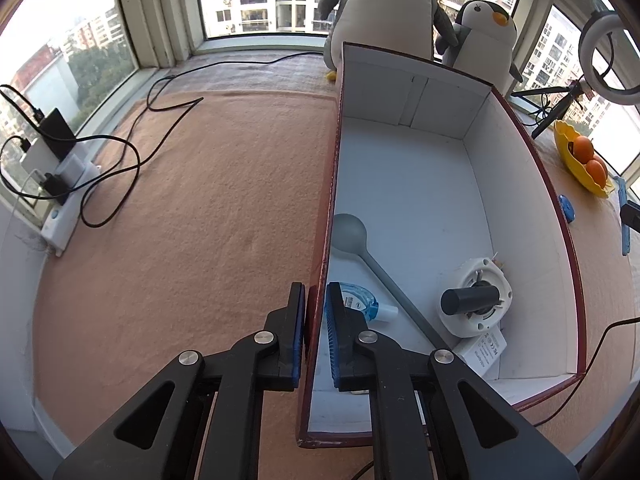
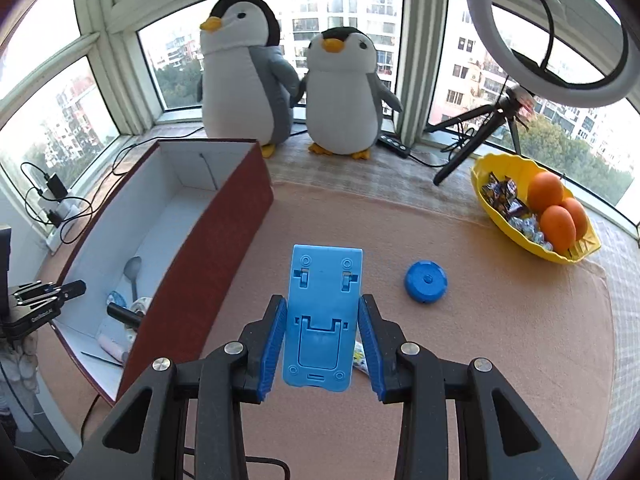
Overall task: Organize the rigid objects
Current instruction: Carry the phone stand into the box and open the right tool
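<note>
My left gripper (image 1: 315, 292) is shut on the left wall of the red box (image 1: 420, 184), one pad outside and one inside. On the box's white floor lie a grey spoon (image 1: 352, 236), a blue-and-clear dispenser (image 1: 362, 300), a white round device with a black cylinder (image 1: 476, 300) and a white adapter (image 1: 486, 350). My right gripper (image 2: 322, 336) is shut on a blue folding phone stand (image 2: 322, 304), held above the carpet just right of the box (image 2: 216, 248). A blue round disc (image 2: 426, 282) lies on the carpet beyond it.
Two plush penguins (image 2: 344, 92) stand on the sill behind the box. A yellow bowl (image 2: 480, 184) with oranges and sweets sits at the right, beside a ring light on a tripod (image 2: 476, 128). A power strip with cables (image 1: 60, 184) lies at the far left. A small tube (image 2: 359, 356) lies under the right finger.
</note>
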`<state>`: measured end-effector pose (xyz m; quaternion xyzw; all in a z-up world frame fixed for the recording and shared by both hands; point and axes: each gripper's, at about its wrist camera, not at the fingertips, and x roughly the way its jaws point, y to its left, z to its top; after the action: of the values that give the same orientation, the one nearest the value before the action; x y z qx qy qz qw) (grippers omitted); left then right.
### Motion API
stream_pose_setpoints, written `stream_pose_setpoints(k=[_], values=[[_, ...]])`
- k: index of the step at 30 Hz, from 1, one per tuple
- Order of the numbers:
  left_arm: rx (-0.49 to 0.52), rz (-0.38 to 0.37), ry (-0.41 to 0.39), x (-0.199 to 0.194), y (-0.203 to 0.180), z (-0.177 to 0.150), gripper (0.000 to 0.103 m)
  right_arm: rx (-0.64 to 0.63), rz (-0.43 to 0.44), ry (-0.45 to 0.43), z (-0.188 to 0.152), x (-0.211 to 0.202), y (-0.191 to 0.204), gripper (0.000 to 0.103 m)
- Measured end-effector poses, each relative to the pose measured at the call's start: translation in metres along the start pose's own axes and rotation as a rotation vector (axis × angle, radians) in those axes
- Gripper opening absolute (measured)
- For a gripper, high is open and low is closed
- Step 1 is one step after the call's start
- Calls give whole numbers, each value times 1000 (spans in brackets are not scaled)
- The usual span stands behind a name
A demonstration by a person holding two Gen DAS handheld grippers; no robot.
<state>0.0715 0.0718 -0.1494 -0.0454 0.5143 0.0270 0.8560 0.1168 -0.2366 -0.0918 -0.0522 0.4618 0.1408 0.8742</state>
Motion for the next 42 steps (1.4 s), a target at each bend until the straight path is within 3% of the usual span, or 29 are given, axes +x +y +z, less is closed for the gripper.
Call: stream_pose_setpoints(k=[20,42], values=[[15,-37,-23,1,4,-1,5,-223,162,37,2,4,140,33],[26,-46,-28,0,3,-2,5,-225,200,89,-7,29,178,36]])
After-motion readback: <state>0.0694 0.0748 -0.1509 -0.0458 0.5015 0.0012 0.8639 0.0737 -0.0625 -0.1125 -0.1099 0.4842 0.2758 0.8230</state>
